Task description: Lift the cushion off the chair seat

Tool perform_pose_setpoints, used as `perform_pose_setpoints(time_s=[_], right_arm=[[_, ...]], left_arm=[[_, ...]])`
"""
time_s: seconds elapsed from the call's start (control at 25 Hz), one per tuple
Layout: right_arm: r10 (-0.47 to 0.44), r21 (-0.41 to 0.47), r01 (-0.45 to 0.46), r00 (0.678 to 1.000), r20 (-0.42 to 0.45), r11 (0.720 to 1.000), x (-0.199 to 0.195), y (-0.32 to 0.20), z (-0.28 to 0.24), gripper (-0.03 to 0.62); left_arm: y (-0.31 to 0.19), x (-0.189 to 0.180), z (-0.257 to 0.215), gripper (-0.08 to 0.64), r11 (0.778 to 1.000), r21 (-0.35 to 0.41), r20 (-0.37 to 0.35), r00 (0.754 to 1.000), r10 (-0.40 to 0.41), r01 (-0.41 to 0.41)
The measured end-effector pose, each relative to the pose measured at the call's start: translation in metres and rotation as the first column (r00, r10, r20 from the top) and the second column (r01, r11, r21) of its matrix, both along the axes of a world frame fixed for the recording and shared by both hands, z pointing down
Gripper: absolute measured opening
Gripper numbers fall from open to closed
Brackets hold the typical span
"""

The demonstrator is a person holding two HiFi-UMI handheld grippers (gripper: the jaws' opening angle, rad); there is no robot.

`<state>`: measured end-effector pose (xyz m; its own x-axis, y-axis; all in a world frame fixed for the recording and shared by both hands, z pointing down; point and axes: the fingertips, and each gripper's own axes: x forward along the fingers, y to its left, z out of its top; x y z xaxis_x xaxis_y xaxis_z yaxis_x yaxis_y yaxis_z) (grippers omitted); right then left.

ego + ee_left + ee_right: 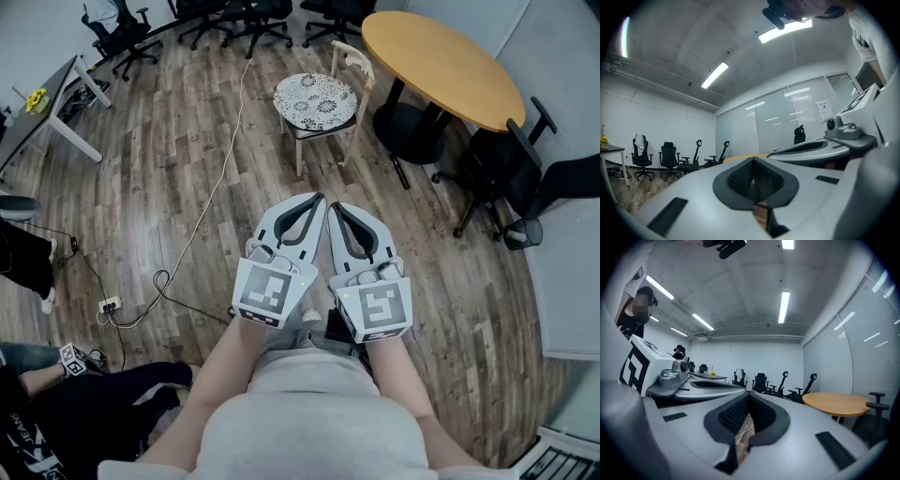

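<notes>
In the head view a round white cushion (pixel 317 100) with a dark lace pattern lies on the seat of a cream wooden chair (pixel 356 66) on the far side of the floor. My left gripper (pixel 316 199) and right gripper (pixel 335 207) are held side by side in front of my body, well short of the chair, pointing level toward it. Both are shut with nothing between their jaws. In the left gripper view the left gripper (pixel 753 180) shows its pads meeting, and in the right gripper view the right gripper (pixel 748 411) does too. Neither gripper view shows the cushion.
A round wooden table (pixel 441 64) stands right of the chair, with a black office chair (pixel 511 178) beside it. A white cable (pixel 220 178) runs across the plank floor to a power strip (pixel 110 305). Office chairs (pixel 234 19) line the back. A seated person (pixel 66 384) is at bottom left.
</notes>
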<state>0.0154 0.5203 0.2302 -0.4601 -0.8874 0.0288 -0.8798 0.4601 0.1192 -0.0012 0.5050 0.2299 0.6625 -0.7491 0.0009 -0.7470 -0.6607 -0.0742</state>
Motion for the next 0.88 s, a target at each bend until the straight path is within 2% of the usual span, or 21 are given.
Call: perform_pose_setpoints(time_s=[0.24, 0.44, 0.6, 0.88], right_arm=[[0.013, -0.012, -0.013, 1.000, -0.004, 1.000, -0.007, -0.005, 0.005, 0.026], [0.063, -0.051, -0.064, 0.998, -0.022, 0.997, 0.011, -0.028, 0.018, 0.026], [0.083, -0.055, -0.083, 0.997, -0.009, 0.995, 0.013, -0.057, 0.020, 0.025], [0.061, -0.073, -0.062, 0.998, -0.013, 0.995, 0.003, -0.118, 0.022, 0.026]], left_arm=[[-0.004, -0.008, 0.001, 0.002, 1.000, -0.004, -0.006, 1.000, 0.010, -0.010], [-0.027, -0.001, 0.003, 0.002, 1.000, -0.016, -0.022, 1.000, 0.021, -0.021], [-0.055, -0.003, 0.009, 0.002, 0.999, -0.038, -0.028, 0.999, 0.028, -0.029], [-0.120, -0.012, 0.020, 0.002, 0.997, -0.078, -0.026, 0.999, 0.022, -0.024]])
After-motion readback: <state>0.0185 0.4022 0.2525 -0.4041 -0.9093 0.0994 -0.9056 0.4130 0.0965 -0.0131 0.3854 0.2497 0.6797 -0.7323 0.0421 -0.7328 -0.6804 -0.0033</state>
